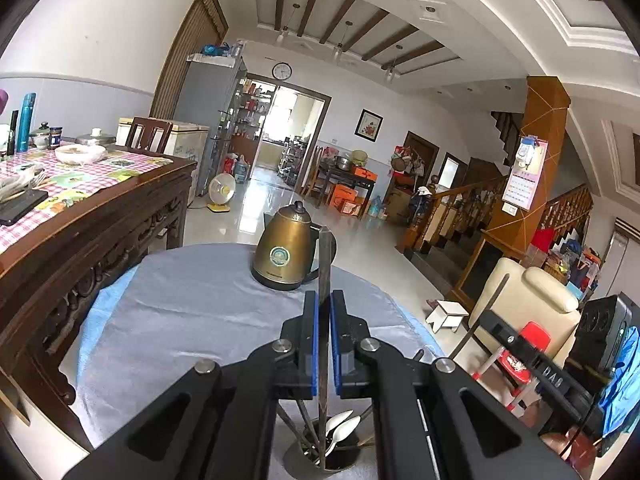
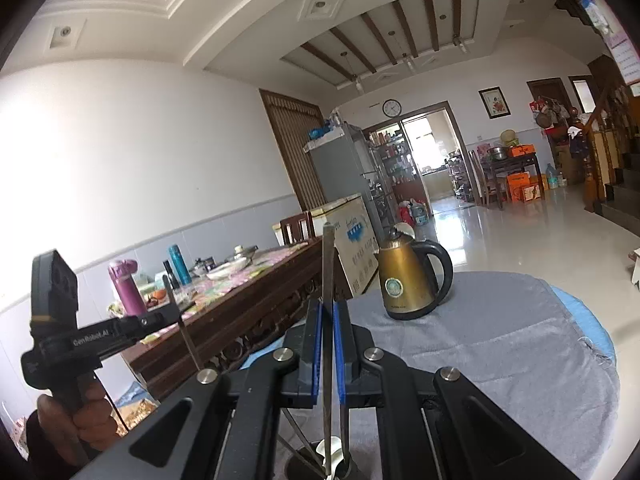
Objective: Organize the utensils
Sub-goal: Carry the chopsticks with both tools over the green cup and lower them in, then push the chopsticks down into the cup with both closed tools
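My left gripper [image 1: 325, 300] is shut on a thin metal utensil handle [image 1: 325, 256] that stands upright between the blue pads. Its lower end reaches down into a round utensil holder [image 1: 320, 454] with white spoons [image 1: 340, 426] and other metal utensils. My right gripper [image 2: 328, 308] is shut on a second upright metal utensil handle [image 2: 329, 264]; its lower end goes down among white spoons in the holder [image 2: 332, 460]. The left gripper also shows in the right wrist view [image 2: 166, 316], and the right gripper in the left wrist view [image 1: 486, 316], each clamping a thin handle.
A brass kettle [image 1: 284, 252] stands at the far side of the round table with a grey cloth [image 1: 192, 304]. A dark wooden dining table [image 1: 92, 208] with dishes and bottles stands to the left. A cream armchair [image 1: 528, 300] is at the right.
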A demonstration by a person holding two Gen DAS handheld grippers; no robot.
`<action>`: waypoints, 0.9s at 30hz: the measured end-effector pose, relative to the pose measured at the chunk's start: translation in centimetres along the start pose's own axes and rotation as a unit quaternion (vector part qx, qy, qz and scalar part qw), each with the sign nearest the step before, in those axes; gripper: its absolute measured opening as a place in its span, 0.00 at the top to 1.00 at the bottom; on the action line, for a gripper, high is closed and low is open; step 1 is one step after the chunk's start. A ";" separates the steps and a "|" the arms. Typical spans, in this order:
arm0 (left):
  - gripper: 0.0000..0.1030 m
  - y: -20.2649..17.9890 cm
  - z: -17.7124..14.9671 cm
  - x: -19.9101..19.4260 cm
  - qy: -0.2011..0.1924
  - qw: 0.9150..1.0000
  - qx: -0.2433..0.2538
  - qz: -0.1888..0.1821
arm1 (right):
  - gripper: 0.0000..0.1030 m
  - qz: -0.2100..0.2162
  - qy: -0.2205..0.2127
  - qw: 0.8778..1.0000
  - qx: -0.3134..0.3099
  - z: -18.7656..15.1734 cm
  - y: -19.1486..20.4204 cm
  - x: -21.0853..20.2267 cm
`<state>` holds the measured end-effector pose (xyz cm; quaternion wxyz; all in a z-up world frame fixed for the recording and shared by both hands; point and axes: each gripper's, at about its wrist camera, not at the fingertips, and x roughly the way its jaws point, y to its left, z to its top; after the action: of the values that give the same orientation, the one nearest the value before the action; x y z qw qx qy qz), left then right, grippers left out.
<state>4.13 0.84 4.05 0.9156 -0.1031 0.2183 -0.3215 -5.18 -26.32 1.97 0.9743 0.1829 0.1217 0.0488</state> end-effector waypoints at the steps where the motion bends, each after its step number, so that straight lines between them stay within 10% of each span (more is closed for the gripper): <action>1: 0.95 0.0 -0.1 0.3 0.000 1.000 0.000 0.001 | 0.94 -0.004 0.001 1.000 -0.007 -0.2 0.2 0.3; 27: 0.95 -1.1 -3.5 4.8 0.039 0.996 0.042 0.062 | 0.93 -0.013 0.075 0.995 -0.060 -5.0 2.3 3.9</action>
<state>5.29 -3.22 -0.29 0.9282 -0.0379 0.2461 -0.2765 -2.80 -21.91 -2.61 0.9722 0.1181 0.1939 0.0571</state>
